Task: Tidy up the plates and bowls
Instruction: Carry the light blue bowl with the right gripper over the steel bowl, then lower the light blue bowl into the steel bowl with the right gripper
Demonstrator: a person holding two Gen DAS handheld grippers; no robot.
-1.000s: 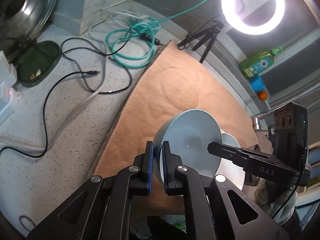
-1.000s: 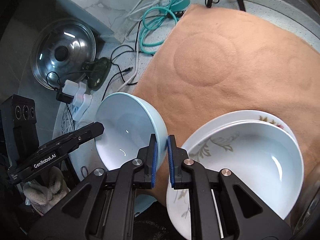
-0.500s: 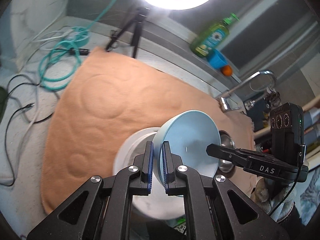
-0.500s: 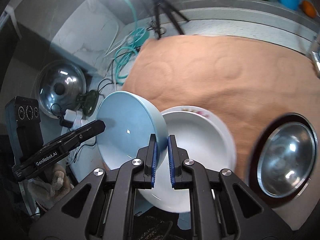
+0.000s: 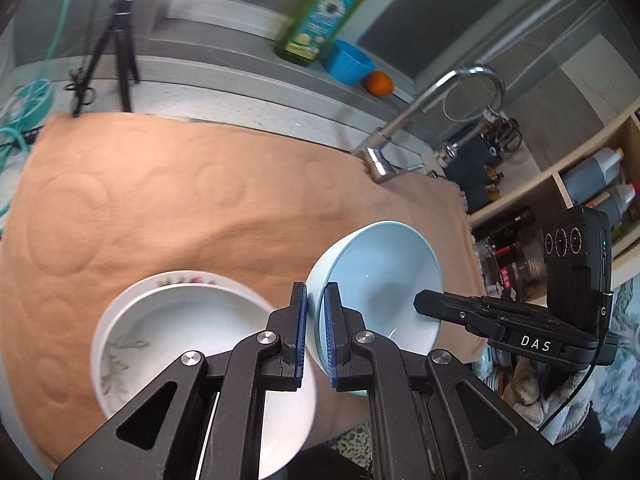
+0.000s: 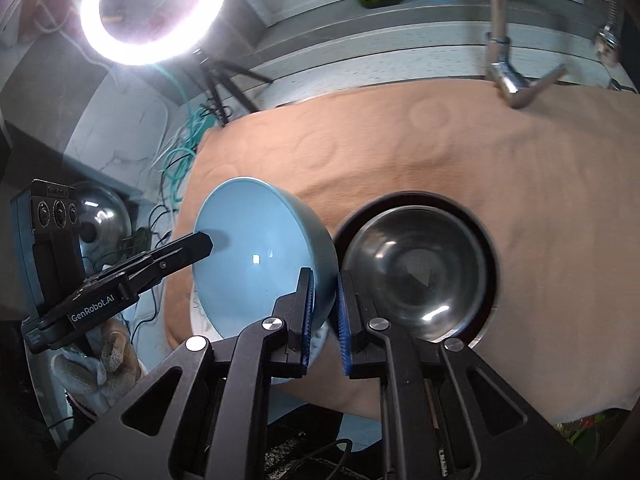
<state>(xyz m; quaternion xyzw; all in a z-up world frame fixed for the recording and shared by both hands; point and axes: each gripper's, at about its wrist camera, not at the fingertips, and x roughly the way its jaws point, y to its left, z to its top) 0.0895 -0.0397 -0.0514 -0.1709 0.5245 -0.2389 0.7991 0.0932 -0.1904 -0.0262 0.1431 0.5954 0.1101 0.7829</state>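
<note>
A light blue bowl (image 5: 380, 268) hangs tilted above the tan cloth (image 5: 200, 192), gripped from both sides. My left gripper (image 5: 316, 336) is shut on its near rim, one pad inside and one outside. My right gripper (image 6: 325, 312) is shut on the opposite rim of the same blue bowl (image 6: 248, 248). In the right wrist view, one of the left gripper's fingers (image 6: 188, 252) reaches into the bowl. A white bowl (image 5: 200, 328) sits in a floral plate (image 5: 180, 279) to the bowl's left. A steel bowl (image 6: 416, 268) rests in a dark plate (image 6: 400, 199) just to its right.
A faucet (image 5: 420, 112) arches over the cloth's far right corner. Behind it stand a green soap bottle (image 5: 320, 20), a small blue bowl (image 5: 348, 64) and an orange (image 5: 379, 83). A ring light (image 6: 152, 12) on a tripod, cables (image 6: 180, 160) and a pot lid (image 6: 104, 216) crowd the left. Shelves (image 5: 592, 184) stand at right.
Both grippers have carried the blue bowl to the right across the cloth, past the white bowl and floral plate, until it hangs beside the steel bowl. Both grips have stayed shut.
</note>
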